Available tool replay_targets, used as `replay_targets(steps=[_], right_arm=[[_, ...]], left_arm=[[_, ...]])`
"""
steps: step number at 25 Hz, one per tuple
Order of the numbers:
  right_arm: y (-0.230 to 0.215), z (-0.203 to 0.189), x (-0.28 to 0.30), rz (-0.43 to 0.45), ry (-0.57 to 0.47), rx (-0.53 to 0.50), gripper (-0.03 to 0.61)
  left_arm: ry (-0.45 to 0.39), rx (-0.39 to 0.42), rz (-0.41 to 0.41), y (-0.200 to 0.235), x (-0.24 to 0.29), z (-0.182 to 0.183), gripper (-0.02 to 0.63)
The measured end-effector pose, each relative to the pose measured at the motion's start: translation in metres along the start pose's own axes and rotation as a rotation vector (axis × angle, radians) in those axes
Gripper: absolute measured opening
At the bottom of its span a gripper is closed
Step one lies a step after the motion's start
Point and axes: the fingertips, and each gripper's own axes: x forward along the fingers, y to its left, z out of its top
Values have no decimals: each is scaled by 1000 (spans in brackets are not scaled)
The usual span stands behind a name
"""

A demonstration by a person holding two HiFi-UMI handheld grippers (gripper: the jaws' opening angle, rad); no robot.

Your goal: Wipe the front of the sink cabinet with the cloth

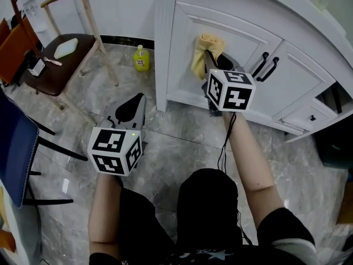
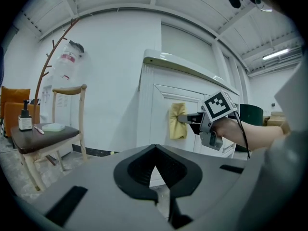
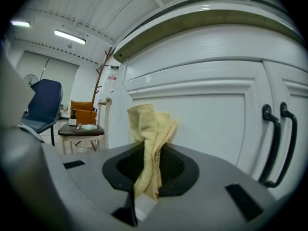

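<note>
**Cloth's up on the cabinet door, right gripper's got it**

Head view: the right gripper [image 1: 209,53] holds the yellow cloth [image 1: 201,62] against the left door [image 1: 237,32] of the white sink cabinet, left of the black handles [image 1: 260,65]. The left gripper [image 1: 134,101] hangs over the floor, well apart from the cabinet.

Left gripper view: its fingers [image 2: 96,186] are pressed together with nothing between them. The cloth shows ahead on the door.

Right gripper view: the fingers [image 3: 216,177] pinch the cloth, which bunches out past the tips against the door panel.

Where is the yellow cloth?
In the head view's upper middle, the cloth is clamped in the right hand-held gripper at the cabinet door, left of the black handles.
</note>
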Motion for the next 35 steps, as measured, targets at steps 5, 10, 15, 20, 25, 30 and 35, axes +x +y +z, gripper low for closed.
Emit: replay_targets(steps=[5, 10, 15, 20, 25, 30, 35], right_arm=[[-40, -4, -22, -76, -12, 25, 69], [-70, -7, -41, -144, -16, 38, 69], [-94, -14, -58, -207, -2, 57, 69], [-103, -17, -67, -234, 16, 26, 67], [-103, -17, -72, -242, 14, 30, 67], [-71, -21, -65, -157, 19, 13, 67], [-13, -38, -40, 17, 20, 29, 67]], left_arm=[[1, -1, -45, -24, 19, 1, 15], [-3, 7, -97, -50, 37, 5, 15], [-5, 12, -142, -72, 47, 10, 15], [-6, 19, -172, -88, 51, 12, 15], [1, 15, -174, -88, 45, 7, 15], [19, 10, -133, -69, 32, -4, 15], [35, -4, -72, -40, 19, -17, 15]])
